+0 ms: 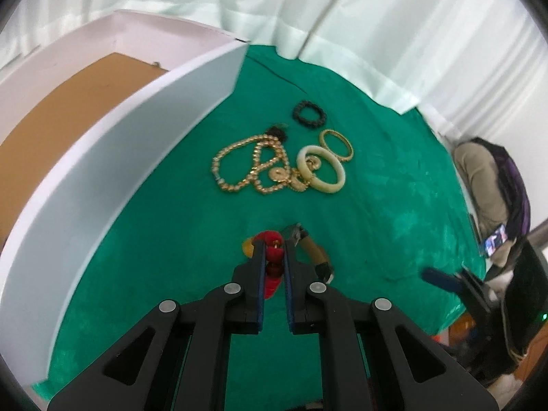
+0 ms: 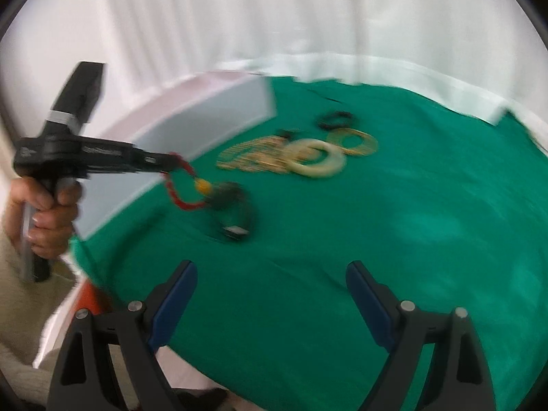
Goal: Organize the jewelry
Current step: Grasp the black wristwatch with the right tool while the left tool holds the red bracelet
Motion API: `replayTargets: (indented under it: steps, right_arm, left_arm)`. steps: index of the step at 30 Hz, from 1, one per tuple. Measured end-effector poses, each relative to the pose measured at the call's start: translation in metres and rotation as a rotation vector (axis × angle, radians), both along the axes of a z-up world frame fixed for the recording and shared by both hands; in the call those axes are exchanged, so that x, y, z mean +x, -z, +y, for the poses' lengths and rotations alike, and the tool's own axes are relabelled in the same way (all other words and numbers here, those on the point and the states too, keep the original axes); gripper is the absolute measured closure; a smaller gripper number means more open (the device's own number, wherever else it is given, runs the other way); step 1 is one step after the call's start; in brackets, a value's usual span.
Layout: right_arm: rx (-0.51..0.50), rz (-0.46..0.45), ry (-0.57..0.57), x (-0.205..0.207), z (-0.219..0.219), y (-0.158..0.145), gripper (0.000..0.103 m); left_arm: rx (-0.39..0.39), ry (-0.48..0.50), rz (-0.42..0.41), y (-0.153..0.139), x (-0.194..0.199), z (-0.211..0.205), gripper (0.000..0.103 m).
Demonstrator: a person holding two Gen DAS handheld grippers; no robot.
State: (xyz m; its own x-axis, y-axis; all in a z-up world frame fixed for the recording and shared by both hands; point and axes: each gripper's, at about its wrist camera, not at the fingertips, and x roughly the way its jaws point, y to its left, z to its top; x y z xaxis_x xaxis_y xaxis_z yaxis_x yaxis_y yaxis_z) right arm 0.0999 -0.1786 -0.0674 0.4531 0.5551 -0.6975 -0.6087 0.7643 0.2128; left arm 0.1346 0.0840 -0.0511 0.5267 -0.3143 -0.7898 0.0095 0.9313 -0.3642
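My left gripper [image 1: 274, 251] is shut on a red bead bracelet [image 1: 273, 257] that carries a yellow bead [image 1: 247, 245]. In the right wrist view the left gripper [image 2: 168, 163] holds the red bracelet [image 2: 181, 191] just above the green cloth [image 2: 376, 239], beside the white box [image 2: 205, 120]. A dark strap-like piece [image 2: 236, 221] trails under the bracelet; whether the two are joined is unclear. My right gripper [image 2: 270, 274] stands open over the near cloth with nothing between its fingers. Farther back lie a gold chain necklace [image 1: 250, 167], a cream bangle [image 1: 322, 169], a gold bangle [image 1: 337, 144] and a black bead bracelet [image 1: 309, 113].
The white box [image 1: 137, 130] with a brown floor [image 1: 68, 109] stands at the cloth's left edge, its near wall tall. A white curtain [image 1: 376, 34] hangs behind the table. A person's hand [image 2: 44, 212] grips the left handle. Clutter and a chair [image 1: 520, 294] sit off the right edge.
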Motion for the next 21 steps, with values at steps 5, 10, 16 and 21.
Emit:
replayTargets:
  steps: [5, 10, 16, 21]
  right_arm:
    - [-0.076, 0.038, -0.206, 0.037, 0.073, 0.015, 0.024]
    - [-0.258, 0.097, -0.266, 0.067, 0.120, 0.054, 0.056]
    - [-0.172, 0.120, -0.235, 0.078, 0.114, 0.017, 0.097]
    - [-0.057, 0.059, -0.256, 0.091, 0.126, -0.062, 0.097]
  left_arm:
    - [-0.026, -0.048, -0.004, -0.005, -0.014, 0.015, 0.095]
    - [-0.053, -0.085, -0.006, -0.010, -0.025, 0.033, 0.095]
    - [-0.126, -0.132, -0.025, -0.040, -0.033, 0.062, 0.095]
    - [-0.122, -0.199, -0.122, -0.093, -0.039, 0.098, 0.095]
